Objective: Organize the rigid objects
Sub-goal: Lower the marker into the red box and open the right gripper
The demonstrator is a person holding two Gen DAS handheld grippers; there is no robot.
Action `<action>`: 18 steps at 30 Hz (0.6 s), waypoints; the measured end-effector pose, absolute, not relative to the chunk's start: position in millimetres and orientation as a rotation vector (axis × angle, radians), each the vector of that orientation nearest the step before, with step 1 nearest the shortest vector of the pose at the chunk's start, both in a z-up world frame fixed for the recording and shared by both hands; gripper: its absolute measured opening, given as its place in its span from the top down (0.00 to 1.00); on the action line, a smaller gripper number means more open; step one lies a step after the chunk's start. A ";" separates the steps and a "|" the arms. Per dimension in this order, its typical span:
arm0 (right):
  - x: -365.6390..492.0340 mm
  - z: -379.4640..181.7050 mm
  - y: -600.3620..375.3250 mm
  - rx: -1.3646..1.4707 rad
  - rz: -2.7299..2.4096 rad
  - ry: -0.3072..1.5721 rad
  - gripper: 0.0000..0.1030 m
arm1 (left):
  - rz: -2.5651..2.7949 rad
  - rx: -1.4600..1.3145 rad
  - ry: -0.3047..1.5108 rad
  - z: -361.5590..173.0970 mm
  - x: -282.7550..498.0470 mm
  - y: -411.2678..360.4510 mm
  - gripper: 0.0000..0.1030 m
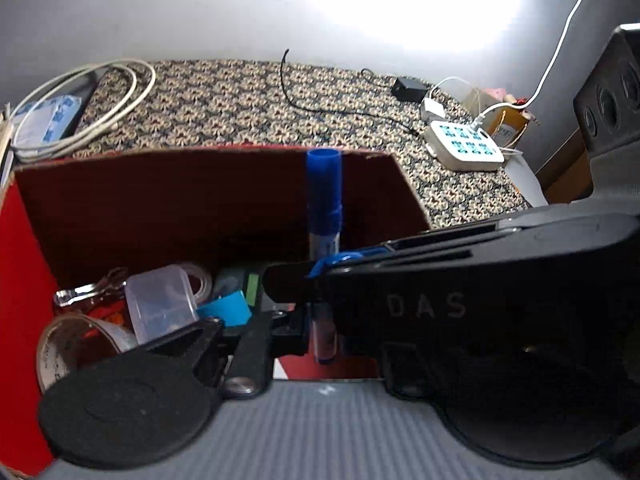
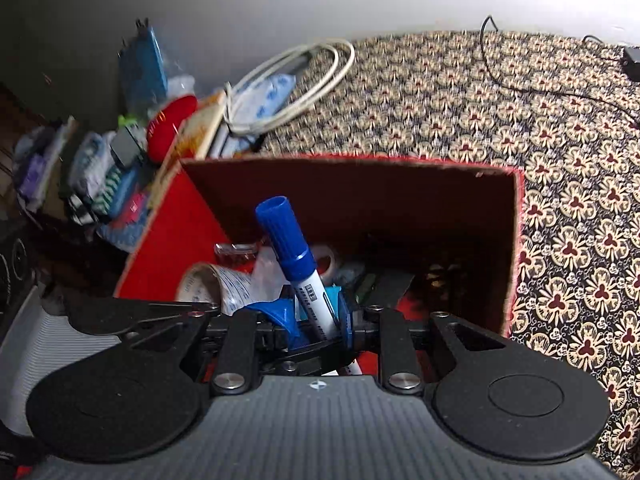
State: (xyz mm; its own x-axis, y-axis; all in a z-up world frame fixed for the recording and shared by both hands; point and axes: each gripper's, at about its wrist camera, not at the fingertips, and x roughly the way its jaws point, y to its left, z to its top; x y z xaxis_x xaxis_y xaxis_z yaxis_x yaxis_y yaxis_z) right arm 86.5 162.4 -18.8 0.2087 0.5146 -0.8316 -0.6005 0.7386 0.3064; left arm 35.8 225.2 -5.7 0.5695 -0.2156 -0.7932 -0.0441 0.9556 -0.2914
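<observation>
Firmly, right gripper (image 2: 316, 320) clamps cylindrical blue-capped marker (image 2: 296, 264) over red cardboard box (image 2: 168, 232); left unclear.

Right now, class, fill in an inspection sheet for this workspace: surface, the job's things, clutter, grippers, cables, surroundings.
Surface: patterned cloth covers the table.
Job's things: blue-capped marker held over the open red box; inside the box lie a tape roll, a clear plastic case and other small items.
Clutter: a heap of packets and a red object beside the box.
Grippers: right gripper is shut on the marker; left gripper is partly hidden, state unclear.
Cables: coiled white cable; black cable; white lead into a power strip.
Surroundings: plain wall behind the table.
</observation>
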 end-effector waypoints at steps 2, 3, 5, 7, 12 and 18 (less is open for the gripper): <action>89.4 -24.8 168.1 -0.109 0.767 1.144 0.96 | -0.104 -0.292 1.002 -14.3 39.9 226.4 0.89; 91.1 -27.9 169.7 -0.110 0.760 1.155 0.96 | -0.104 -0.289 1.022 -18.1 42.0 227.4 0.89; 92.5 -33.8 172.7 -0.118 0.748 1.170 0.96 | -0.098 -0.279 1.053 -24.5 46.2 229.5 0.89; 93.0 -39.0 176.4 -0.139 0.731 1.183 0.96 | -0.087 -0.271 1.081 -29.1 48.2 231.0 0.89; 93.4 -49.0 181.1 -0.178 0.677 1.199 0.90 | -0.073 -0.289 1.152 -41.9 53.1 238.6 0.89; 97.4 -43.8 174.8 -0.093 0.651 1.104 0.90 | -0.066 -0.298 1.132 -39.7 51.1 246.8 0.88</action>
State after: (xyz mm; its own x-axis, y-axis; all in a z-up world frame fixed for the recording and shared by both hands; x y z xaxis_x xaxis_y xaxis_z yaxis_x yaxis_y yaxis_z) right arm 97.4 174.8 -43.8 0.2856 0.4417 -0.8505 -0.5309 0.8118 0.2433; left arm 51.1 246.8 -39.7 0.4270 -0.2022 -0.8814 -0.0980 0.9586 -0.2673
